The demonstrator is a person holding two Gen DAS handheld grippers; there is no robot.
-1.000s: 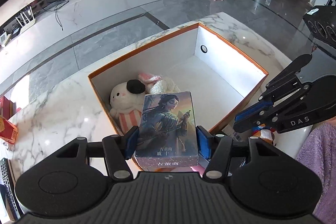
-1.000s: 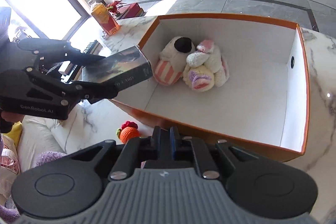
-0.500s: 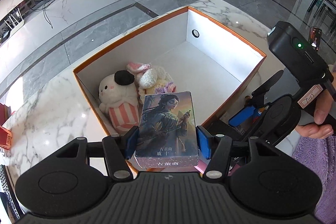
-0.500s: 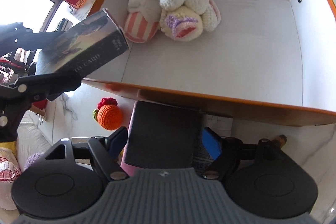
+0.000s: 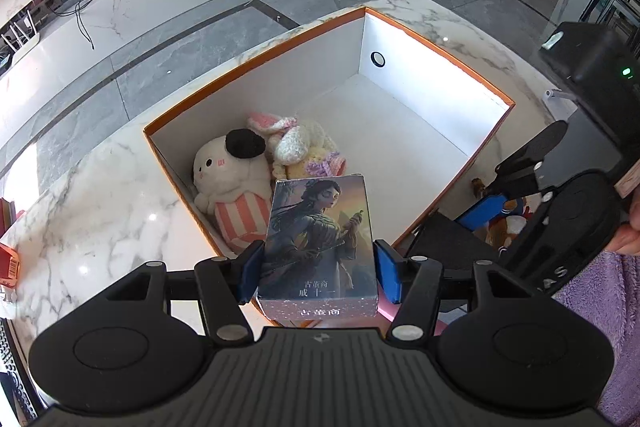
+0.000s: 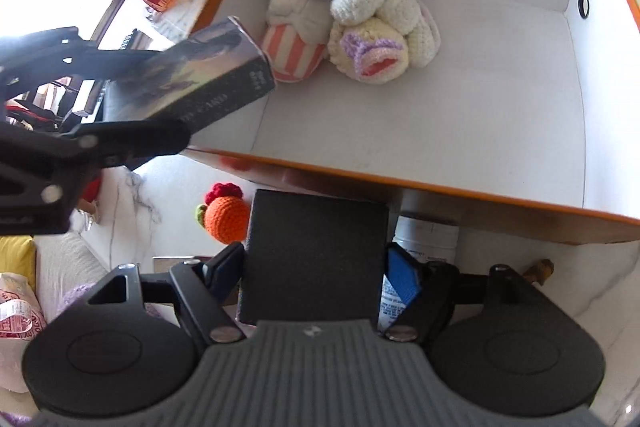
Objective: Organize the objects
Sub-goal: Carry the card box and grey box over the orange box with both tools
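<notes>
At the bottom centre of the right wrist view, the right claw (image 6: 316, 277) has changed most: a second ago its jaws were shut with nothing between them, and they have just been opening, so they now stand wide on either side of a black box (image 6: 316, 255) lying on the marble tabletop (image 6: 132, 195), just outside the near orange rim of the storage box (image 6: 440, 183). Whether the pads touch the black box yet cannot be told. Low in the left wrist view, the left claw (image 5: 318, 273) still grips an illustrated card box (image 5: 320, 247), held over the near edge of the storage box, above a striped plush toy (image 5: 230, 187) in its corner. Probably the card box goes in next, and the black box is about to be gripped.
</notes>
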